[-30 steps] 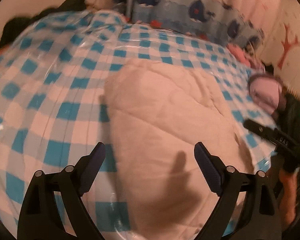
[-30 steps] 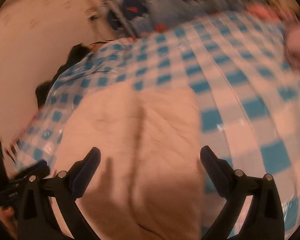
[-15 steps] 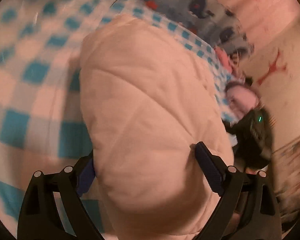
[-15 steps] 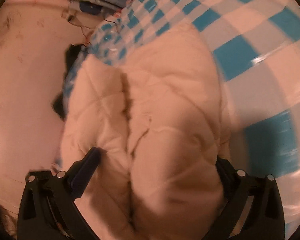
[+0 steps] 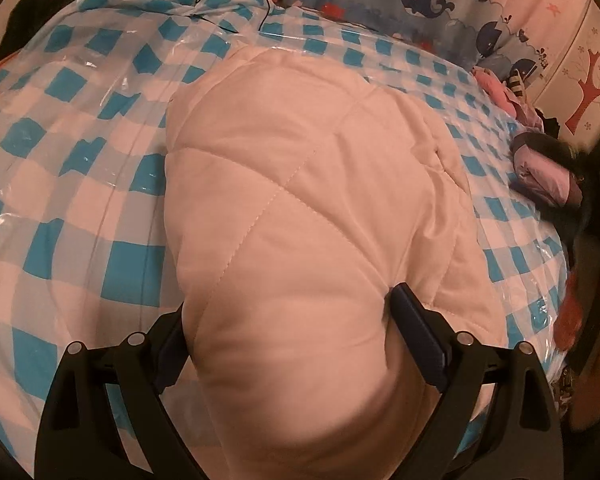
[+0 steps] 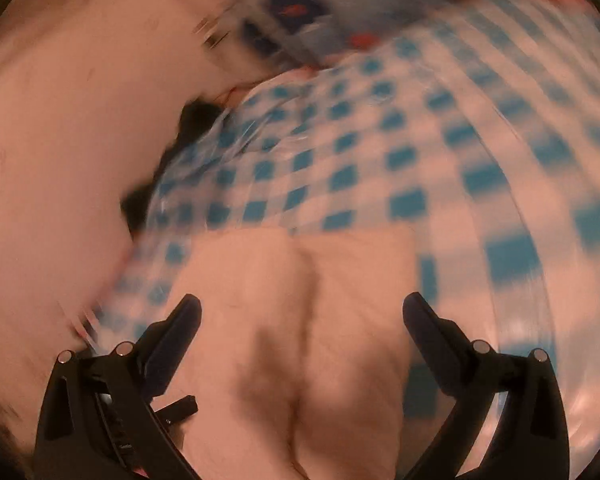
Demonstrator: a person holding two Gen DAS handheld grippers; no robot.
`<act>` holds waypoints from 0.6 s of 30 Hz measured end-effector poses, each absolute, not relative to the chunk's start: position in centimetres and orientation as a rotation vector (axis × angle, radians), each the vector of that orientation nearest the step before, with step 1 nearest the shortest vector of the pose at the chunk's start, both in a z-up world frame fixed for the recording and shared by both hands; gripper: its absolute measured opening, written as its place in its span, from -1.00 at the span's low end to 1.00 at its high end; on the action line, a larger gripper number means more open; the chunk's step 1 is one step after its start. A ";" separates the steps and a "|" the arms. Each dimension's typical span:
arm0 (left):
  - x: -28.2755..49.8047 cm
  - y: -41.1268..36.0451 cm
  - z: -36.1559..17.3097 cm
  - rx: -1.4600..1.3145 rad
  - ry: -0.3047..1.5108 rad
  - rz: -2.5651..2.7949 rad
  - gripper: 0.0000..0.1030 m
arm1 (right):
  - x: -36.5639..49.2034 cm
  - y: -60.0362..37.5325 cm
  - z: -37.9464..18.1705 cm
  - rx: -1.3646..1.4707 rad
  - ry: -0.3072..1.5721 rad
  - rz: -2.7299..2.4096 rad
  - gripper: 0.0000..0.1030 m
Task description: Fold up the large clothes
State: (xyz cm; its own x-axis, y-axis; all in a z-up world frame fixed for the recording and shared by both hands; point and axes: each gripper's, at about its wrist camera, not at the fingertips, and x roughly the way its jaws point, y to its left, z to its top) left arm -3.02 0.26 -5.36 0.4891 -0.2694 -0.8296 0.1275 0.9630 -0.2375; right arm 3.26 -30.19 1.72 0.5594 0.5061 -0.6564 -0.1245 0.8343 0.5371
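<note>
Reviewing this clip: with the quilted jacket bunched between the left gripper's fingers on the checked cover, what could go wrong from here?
1. The left gripper straddles a thick puffy bulge of the pale quilted jacket with wide-spread fingers; closing may catch only the outer layer, so the fold could slip.
2. The clear plastic sheet over the blue checked cover looks slick; the jacket may slide when dragged.
3. The right gripper view is motion-blurred; a fast move risks a poorly aligned grasp.

The left claw [image 5: 288, 322] is a matte black plastic frame with two angled arms, each carrying a pair of round silver screw heads. Its fingers [image 5: 418, 330] end in flat dark navy pads. The right claw [image 6: 302, 326] has the same black frame, silver screws and dark fingers [image 6: 428, 332]; a short black lever juts just inside its left arm.
</note>
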 end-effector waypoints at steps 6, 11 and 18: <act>-3.6 1.2 -4.3 -0.215 1.002 -0.244 0.72 | 9.0 -25.4 -8.1 0.235 1.214 0.300 0.90; -3.4 1.1 -5.0 -0.196 1.039 -0.228 0.75 | 6.7 -26.6 -7.8 0.287 1.208 0.265 0.89; -3.6 1.4 -5.6 -0.198 1.062 -0.230 0.76 | -2.4 -23.8 -3.4 0.142 1.119 0.335 0.89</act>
State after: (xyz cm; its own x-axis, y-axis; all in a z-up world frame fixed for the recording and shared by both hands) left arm -3.64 1.38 -5.64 0.4672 -0.2803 -0.8385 0.0910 0.9586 -0.2698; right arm -2.41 -23.76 -3.36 0.3932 0.3332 -0.8570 -0.1923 0.9412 0.2777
